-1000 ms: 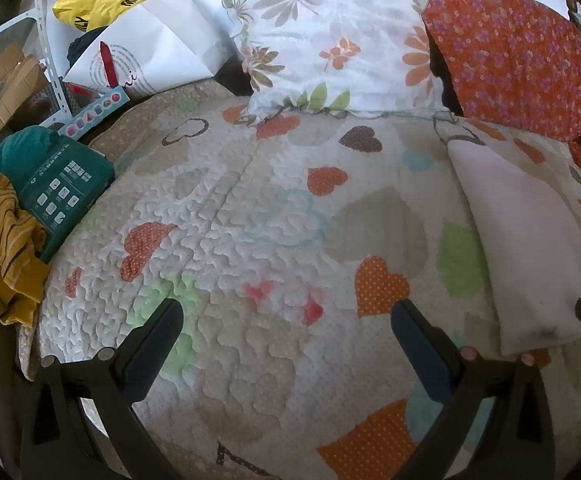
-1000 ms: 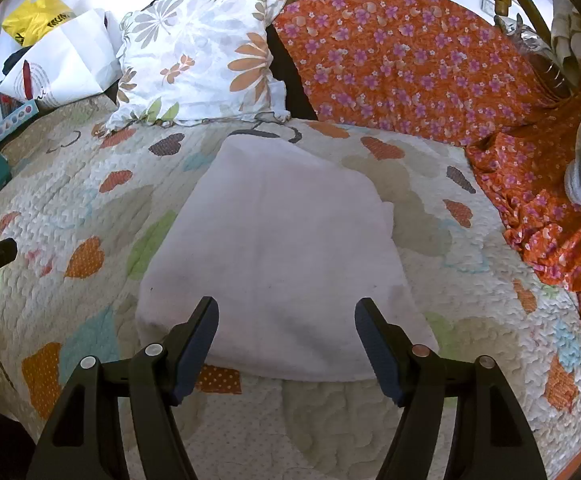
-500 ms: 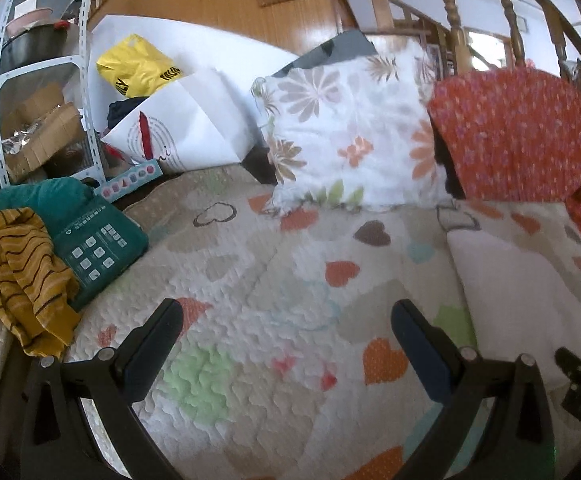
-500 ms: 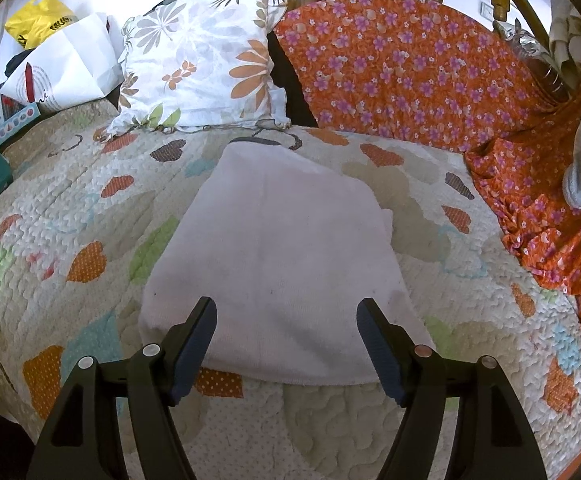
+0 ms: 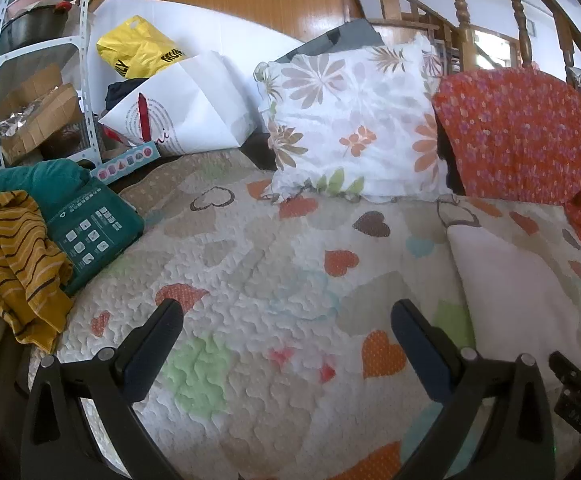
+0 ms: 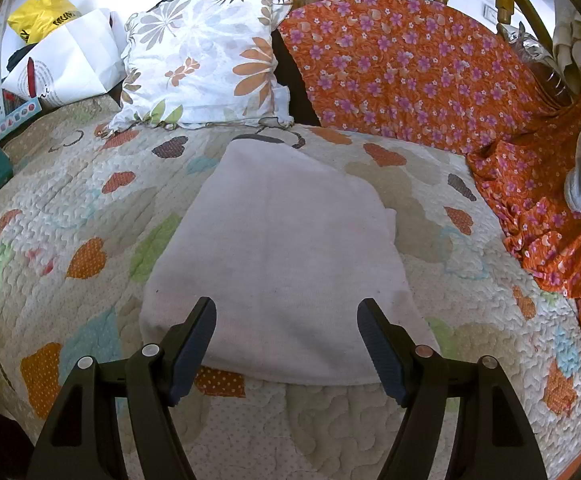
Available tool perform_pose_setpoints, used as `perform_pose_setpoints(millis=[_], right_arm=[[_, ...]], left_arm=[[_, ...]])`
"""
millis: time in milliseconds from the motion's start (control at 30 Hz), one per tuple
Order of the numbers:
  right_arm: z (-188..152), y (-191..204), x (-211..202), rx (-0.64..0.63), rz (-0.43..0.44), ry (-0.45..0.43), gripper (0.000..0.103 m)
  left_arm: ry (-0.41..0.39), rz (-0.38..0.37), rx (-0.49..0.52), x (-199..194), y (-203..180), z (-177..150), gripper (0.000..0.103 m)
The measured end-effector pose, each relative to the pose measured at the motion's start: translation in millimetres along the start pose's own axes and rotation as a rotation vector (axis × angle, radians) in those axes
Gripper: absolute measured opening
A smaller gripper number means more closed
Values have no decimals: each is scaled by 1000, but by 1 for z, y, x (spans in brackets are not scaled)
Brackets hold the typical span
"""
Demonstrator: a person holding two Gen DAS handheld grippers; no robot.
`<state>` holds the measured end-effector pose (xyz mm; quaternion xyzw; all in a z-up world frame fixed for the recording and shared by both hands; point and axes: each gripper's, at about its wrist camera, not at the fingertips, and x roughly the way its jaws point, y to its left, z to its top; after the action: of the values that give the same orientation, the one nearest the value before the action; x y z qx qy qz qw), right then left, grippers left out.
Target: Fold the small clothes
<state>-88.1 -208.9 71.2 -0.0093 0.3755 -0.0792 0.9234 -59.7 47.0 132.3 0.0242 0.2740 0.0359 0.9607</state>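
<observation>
The pale folded garment is lying on the heart-patterned quilt, its long axis running away from the right gripper, whose jaws are gaping empty, seemingly just above its near hem. The left gripper, equally wide, is hanging further off.

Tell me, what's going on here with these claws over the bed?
A person is holding a claw in each hand to fold small clothes on a heart-patterned quilt. The right claw hovers open over the near edge of a pale pink garment that lies flat and looks already folded. The left claw is open too, with nothing in it, above bare quilt. A striped mustard garment lies crumpled at the quilt's left edge, perhaps next in line.
</observation>
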Motion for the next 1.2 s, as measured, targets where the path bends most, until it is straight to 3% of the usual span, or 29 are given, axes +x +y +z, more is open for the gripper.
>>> perform_pose_setpoints(millis=[467, 900, 1200], right_arm=[[0, 0, 0, 0, 0, 0, 78], [-1, 0, 0, 0, -1, 1, 79], [0, 0, 0, 0, -1, -1, 79]], left_arm=[[36, -18, -1, 7, 1, -3, 103], [35, 41, 59, 10, -5, -6, 103], [83, 7, 58, 17, -7, -9, 103]])
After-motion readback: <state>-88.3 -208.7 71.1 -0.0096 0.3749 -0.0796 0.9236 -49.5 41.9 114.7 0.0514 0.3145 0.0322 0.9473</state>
